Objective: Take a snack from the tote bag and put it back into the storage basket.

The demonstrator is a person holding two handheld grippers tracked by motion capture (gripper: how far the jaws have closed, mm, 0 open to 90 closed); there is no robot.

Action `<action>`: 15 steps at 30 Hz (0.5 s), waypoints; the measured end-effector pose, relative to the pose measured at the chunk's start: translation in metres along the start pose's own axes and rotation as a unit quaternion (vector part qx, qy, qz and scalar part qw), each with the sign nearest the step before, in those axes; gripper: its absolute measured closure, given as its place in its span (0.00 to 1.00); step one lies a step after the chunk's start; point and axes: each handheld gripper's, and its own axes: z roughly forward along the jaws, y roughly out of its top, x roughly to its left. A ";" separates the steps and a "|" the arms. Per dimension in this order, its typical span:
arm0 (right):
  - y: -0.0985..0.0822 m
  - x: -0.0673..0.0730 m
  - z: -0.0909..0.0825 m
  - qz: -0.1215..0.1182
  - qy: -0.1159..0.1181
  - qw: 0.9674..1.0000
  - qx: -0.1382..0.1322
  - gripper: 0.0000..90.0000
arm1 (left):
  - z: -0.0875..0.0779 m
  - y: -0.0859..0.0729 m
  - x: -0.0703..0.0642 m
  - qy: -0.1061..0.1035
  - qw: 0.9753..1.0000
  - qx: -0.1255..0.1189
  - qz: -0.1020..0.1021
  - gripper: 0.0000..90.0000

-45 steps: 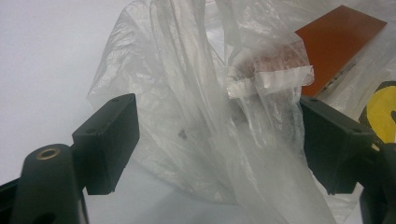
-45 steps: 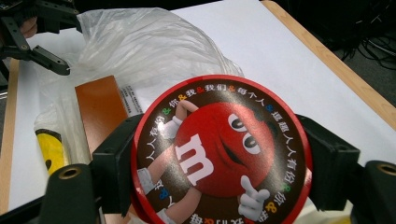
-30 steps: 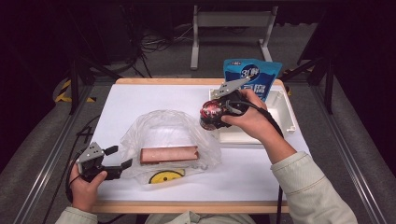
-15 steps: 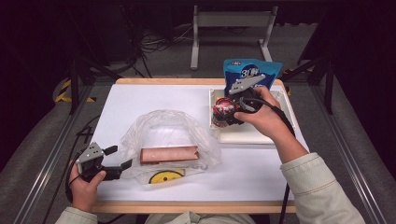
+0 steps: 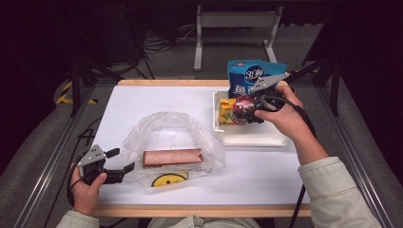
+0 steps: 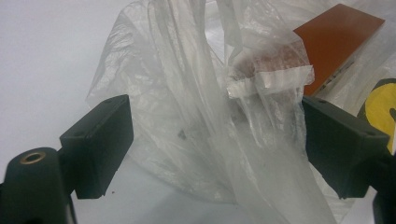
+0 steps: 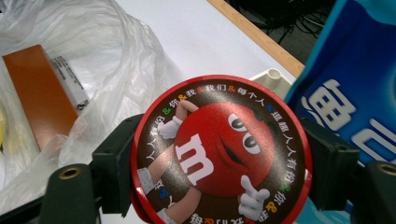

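Candy tin (image 5: 244,107) is the thing in play, but going left to right: your left gripper (image 5: 121,167) sits at the near-left corner of the table (image 5: 157,102), jaws spread wide, with the rim of the clear plastic bag (image 5: 171,130) bunched loosely between them. In the left gripper view the film (image 6: 196,116) drapes across the gap and neither pad presses on it, so that's not a grip. The bag is thin, crinkly and floppy, mouth sagging toward you. Inside it lies a flat reddish-brown box (image 5: 172,157), long axis running left-right across the table, plus something yellow with a smiley print (image 5: 169,179) below it.

Further right, your right gripper (image 5: 247,110) clamps the tin by its round edge. It's a glossy red disc with a cartoon face on the lid (image 7: 219,151), hard and slick. It hangs over the left end of the white tray (image 5: 252,138), just beside an orange-yellow carton (image 5: 227,113) and in front of a shiny blue pouch (image 5: 252,76).

So the key relation: the bag is well to the tin's left and nearer you, and the right hand is the one carrying it.
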 end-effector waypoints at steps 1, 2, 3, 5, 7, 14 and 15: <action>-0.001 -0.002 -0.001 0.001 -0.001 1.000 0.000 0.29 | 0.000 0.000 0.000 0.000 1.000 0.000 0.000 0.16; -0.002 -0.003 -0.002 0.001 -0.003 1.000 0.001 0.29 | 0.000 0.000 0.000 0.000 1.000 0.000 0.000 0.16; -0.004 -0.005 -0.004 0.002 -0.006 1.000 0.003 0.29 | 0.000 0.000 0.000 -0.001 1.000 -0.001 0.000 0.16; -0.006 -0.008 -0.005 0.004 -0.009 1.000 0.005 0.29 | 0.000 0.000 0.000 -0.001 1.000 -0.001 0.000 0.16; -0.008 -0.011 -0.006 0.005 -0.012 1.000 0.008 0.29 | 0.000 0.000 0.000 -0.002 1.000 -0.001 0.001 0.16; -0.015 -0.019 -0.012 0.016 -0.021 1.000 0.011 0.29 | 0.000 0.000 0.000 -0.003 1.000 -0.001 0.002 0.15; -0.017 -0.022 -0.014 0.018 -0.025 0.999 0.012 0.29 | 0.000 0.000 0.000 -0.003 1.000 -0.001 0.002 0.15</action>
